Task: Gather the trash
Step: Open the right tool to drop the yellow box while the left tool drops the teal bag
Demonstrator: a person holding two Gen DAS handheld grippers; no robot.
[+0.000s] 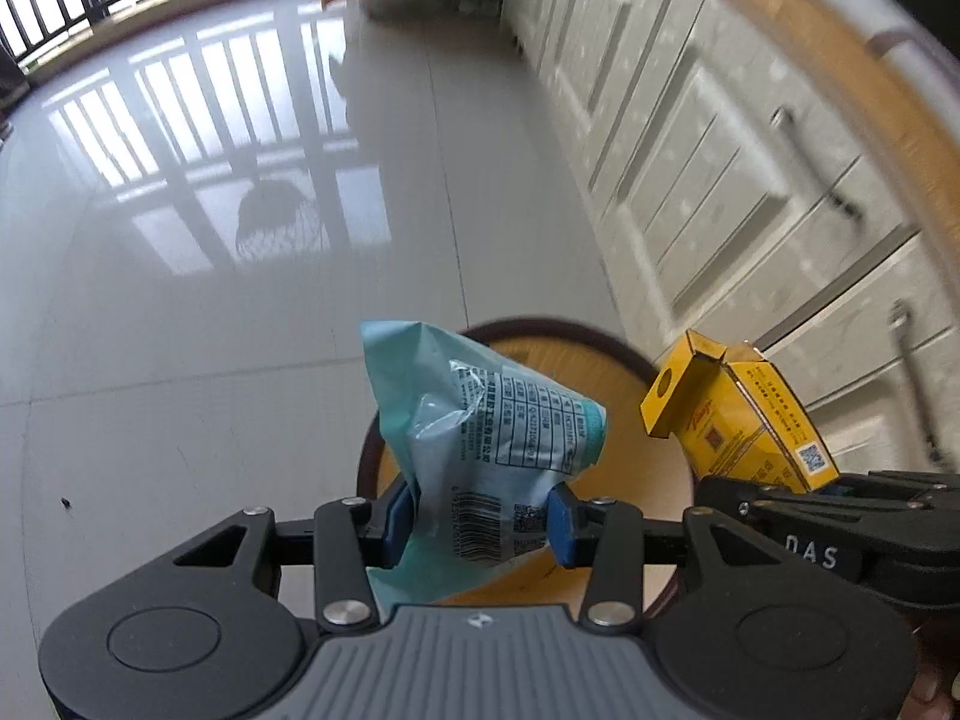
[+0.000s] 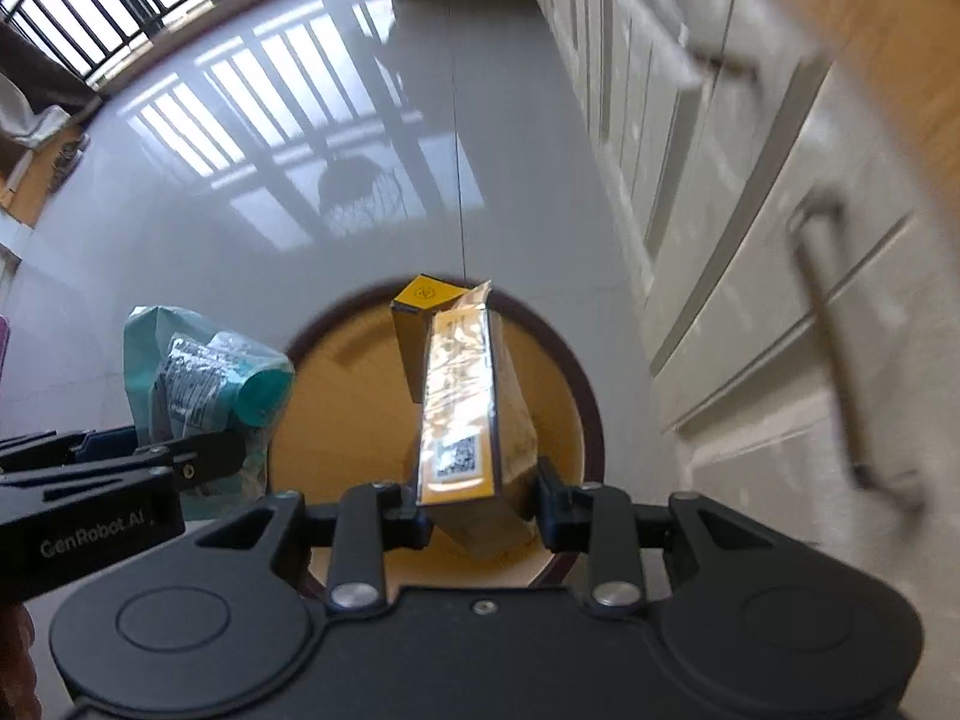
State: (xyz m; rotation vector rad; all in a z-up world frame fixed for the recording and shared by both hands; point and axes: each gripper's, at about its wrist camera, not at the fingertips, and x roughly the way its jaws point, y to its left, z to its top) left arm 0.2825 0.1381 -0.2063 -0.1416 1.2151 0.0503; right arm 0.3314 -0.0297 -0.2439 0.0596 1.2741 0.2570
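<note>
Your left gripper [image 1: 480, 516] pinches a crumpled teal wrapper [image 1: 480, 438] — barcode, QR code and a printed table show, too small to read. Your right gripper [image 2: 480, 510] clamps a yellow carton [image 2: 459, 414] bearing a QR code. Both hang over the round bin [image 2: 576, 396] on the tiled floor [image 1: 180, 300]. The grippers read "DAS" and "GenRobot.AI".
</note>
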